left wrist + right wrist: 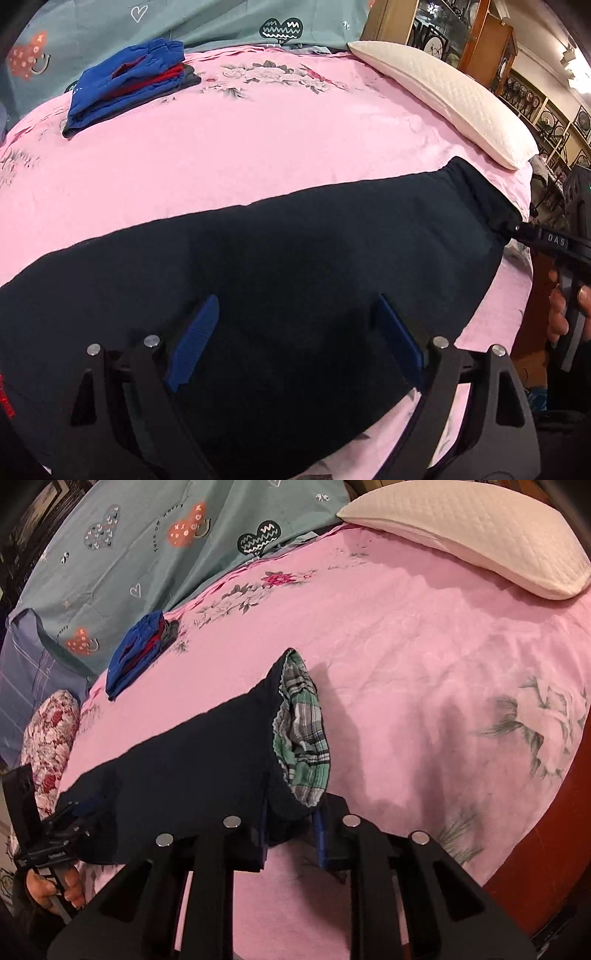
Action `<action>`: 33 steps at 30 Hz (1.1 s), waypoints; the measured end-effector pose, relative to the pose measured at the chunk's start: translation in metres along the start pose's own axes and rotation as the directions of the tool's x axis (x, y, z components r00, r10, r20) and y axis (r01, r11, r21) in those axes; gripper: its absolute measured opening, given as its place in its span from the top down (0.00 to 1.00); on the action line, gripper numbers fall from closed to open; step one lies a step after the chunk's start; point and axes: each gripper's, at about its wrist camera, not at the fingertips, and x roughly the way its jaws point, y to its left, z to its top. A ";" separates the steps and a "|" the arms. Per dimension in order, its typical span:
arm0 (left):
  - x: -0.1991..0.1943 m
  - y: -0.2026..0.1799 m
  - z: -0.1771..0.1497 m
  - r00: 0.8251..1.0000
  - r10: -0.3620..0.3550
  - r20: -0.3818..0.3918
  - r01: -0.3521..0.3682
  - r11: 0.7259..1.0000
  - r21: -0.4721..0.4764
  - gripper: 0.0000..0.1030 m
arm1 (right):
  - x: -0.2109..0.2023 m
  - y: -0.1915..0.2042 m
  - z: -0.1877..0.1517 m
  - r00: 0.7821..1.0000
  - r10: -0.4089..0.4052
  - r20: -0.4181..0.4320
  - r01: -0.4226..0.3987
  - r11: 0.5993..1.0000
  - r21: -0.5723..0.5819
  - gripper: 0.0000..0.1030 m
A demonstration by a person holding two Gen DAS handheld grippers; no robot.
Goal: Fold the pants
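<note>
The left hand-held gripper (pixel 291 339) sits wide over the dark pants (pixel 258 266) on the pink bed (pixel 221 155). The right hand-held gripper (pixel 291 834) pinches the waist edge. If it lets go, the waist may flop open and spoil the fold.

Black left gripper (pixel 295 332), blue pads (pixel 194 341), silver screws (pixel 152 340)
</note>
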 end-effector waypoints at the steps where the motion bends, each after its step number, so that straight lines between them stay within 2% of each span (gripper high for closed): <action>1: -0.002 0.002 0.000 1.000 -0.013 -0.009 0.013 1.000 -0.012 0.15 | -0.006 0.007 0.005 0.999 0.027 0.022 -0.027 1.000 0.002 0.82; 3: -0.014 0.013 0.000 1.000 -0.019 0.019 0.020 0.998 -0.057 0.15 | -0.016 0.037 0.015 0.995 0.090 0.053 -0.087 0.995 -0.048 0.82; 5: -0.037 0.033 0.000 0.997 0.004 0.074 0.004 0.995 -0.099 0.15 | -0.020 0.091 0.020 0.985 0.168 0.046 -0.159 0.974 -0.160 0.82; 6: -0.048 0.041 -0.002 0.995 0.019 0.098 -0.007 0.993 -0.118 0.15 | -0.019 0.118 0.018 0.977 0.210 0.024 -0.200 0.956 -0.213 0.82; 9: -0.087 0.071 -0.017 0.983 0.103 0.153 -0.074 0.980 -0.186 0.14 | 0.007 0.211 -0.010 0.942 0.312 -0.125 -0.336 0.861 -0.381 0.82; 11: -0.104 0.089 -0.031 0.973 0.167 0.159 -0.130 0.966 -0.222 0.12 | 0.039 0.254 -0.042 0.928 0.285 -0.241 -0.368 0.805 -0.466 0.82; 12: -0.112 0.101 -0.042 0.967 0.204 0.152 -0.162 0.954 -0.253 0.12 | 0.056 0.267 -0.058 0.924 0.246 -0.292 -0.366 0.787 -0.497 0.81; 13: -0.117 0.111 -0.051 0.964 0.228 0.139 -0.182 0.942 -0.280 0.12 | 0.083 0.280 -0.083 0.912 0.173 -0.373 -0.365 0.760 -0.538 0.77; 14: -0.120 0.121 -0.059 0.962 0.242 0.124 -0.196 0.932 -0.304 0.12 | 0.098 0.284 -0.097 0.902 0.119 -0.414 -0.358 0.744 -0.565 0.76; 15: -0.124 0.130 -0.069 0.962 0.249 0.112 -0.201 0.923 -0.328 0.12 | 0.101 0.288 -0.109 0.913 0.087 -0.398 -0.334 0.720 -0.608 0.73; 16: -0.126 0.134 -0.075 0.961 0.253 0.110 -0.203 0.919 -0.339 0.12 | 0.091 0.290 -0.113 0.925 0.105 -0.366 -0.332 0.691 -0.642 0.70; 17: -0.129 0.136 -0.080 0.961 0.252 0.114 -0.202 0.919 -0.337 0.12 | 0.079 0.291 -0.111 0.925 0.127 -0.358 -0.345 0.675 -0.652 0.66; 19: -0.135 0.130 -0.082 0.964 0.231 0.134 -0.181 0.934 -0.308 0.12 | 0.054 0.287 -0.097 0.930 0.178 -0.321 -0.352 0.681 -0.642 0.66; 21: -0.136 0.115 -0.079 0.967 0.195 0.166 -0.151 0.958 -0.242 0.12 | 0.039 0.282 -0.083 0.955 0.147 -0.259 -0.284 0.709 -0.646 0.66; 24: -0.125 0.091 -0.068 0.967 0.167 0.193 -0.142 0.980 -0.139 0.12 | 0.041 0.280 -0.081 0.965 0.108 -0.240 -0.240 0.736 -0.633 0.66; 27: -0.102 0.076 -0.063 0.977 0.145 0.159 -0.132 0.987 -0.087 0.12 | 0.064 0.284 -0.086 0.945 0.105 -0.310 -0.278 0.755 -0.594 0.66; 29: -0.083 0.076 -0.069 0.984 0.151 0.089 -0.145 0.987 -0.076 0.12 | 0.083 0.285 -0.089 0.927 0.091 -0.363 -0.299 0.766 -0.570 0.67; 31: -0.072 0.081 -0.076 0.988 0.148 0.052 -0.143 0.985 -0.098 0.10 | 0.102 0.286 -0.095 0.902 0.087 -0.422 -0.326 0.780 -0.535 0.77; 33: -0.073 0.083 -0.078 0.988 0.141 0.061 -0.134 0.985 -0.108 0.10 | 0.103 0.285 -0.092 0.896 0.121 -0.428 -0.347 0.793 -0.501 0.89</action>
